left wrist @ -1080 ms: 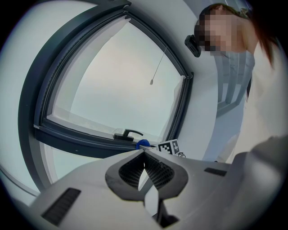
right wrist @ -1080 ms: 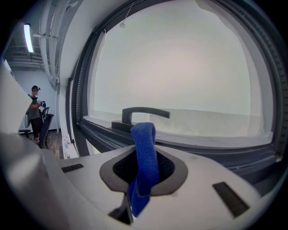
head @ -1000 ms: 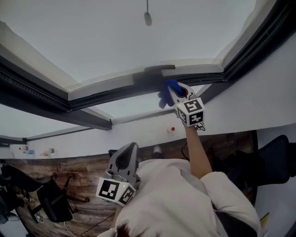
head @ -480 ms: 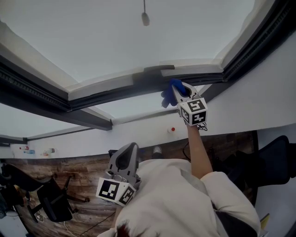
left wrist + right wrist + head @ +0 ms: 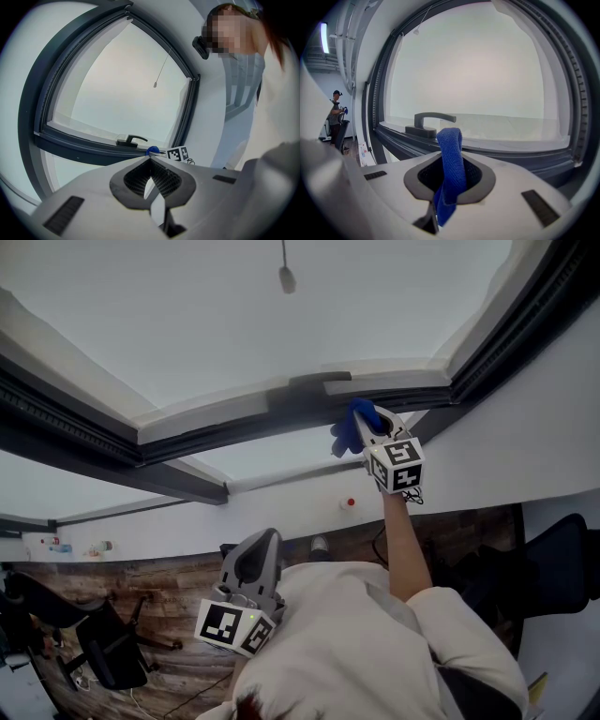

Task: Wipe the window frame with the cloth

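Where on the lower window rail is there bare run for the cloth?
The lower rail lies bare from the cloth to the right upright. A shorter bare stretch lies between the handle and the left upright. It is crowded only at the handle, just left of the cloth.

cloth [image 5: 450,159] before window frame [image 5: 534,159] — handle [image 5: 431,123] beyond, leftward

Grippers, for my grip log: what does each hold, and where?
The right gripper is shut on the blue cloth, pinched at its folded middle, one end poking forward. The left gripper is shut on nothing.
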Demonstrator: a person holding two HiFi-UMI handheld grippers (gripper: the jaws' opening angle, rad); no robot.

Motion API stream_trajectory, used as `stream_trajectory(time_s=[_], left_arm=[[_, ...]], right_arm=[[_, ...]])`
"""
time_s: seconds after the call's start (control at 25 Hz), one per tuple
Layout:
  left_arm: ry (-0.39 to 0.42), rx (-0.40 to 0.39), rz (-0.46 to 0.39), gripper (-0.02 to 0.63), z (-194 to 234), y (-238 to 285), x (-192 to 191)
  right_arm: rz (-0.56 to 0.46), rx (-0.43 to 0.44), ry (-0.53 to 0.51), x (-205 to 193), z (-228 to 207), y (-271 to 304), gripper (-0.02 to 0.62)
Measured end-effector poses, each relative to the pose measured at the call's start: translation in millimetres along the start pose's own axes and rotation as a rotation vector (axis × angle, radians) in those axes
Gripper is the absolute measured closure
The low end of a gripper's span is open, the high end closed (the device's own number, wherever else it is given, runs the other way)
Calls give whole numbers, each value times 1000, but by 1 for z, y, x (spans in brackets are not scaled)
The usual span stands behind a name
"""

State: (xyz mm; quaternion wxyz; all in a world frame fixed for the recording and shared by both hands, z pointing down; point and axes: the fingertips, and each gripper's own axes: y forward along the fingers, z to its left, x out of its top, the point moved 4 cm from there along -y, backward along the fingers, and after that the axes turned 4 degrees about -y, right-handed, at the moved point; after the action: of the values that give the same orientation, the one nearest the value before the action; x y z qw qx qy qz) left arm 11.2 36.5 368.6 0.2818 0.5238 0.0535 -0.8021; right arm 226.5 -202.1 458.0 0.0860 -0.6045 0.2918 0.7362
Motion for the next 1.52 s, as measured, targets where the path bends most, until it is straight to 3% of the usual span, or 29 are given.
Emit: stream_trajectory(time_s=[1.52], left_arm=[[10,-5,3,597,-8,15,0]], right_arm=[[-18,-112,54,-13,-52,-23,546]])
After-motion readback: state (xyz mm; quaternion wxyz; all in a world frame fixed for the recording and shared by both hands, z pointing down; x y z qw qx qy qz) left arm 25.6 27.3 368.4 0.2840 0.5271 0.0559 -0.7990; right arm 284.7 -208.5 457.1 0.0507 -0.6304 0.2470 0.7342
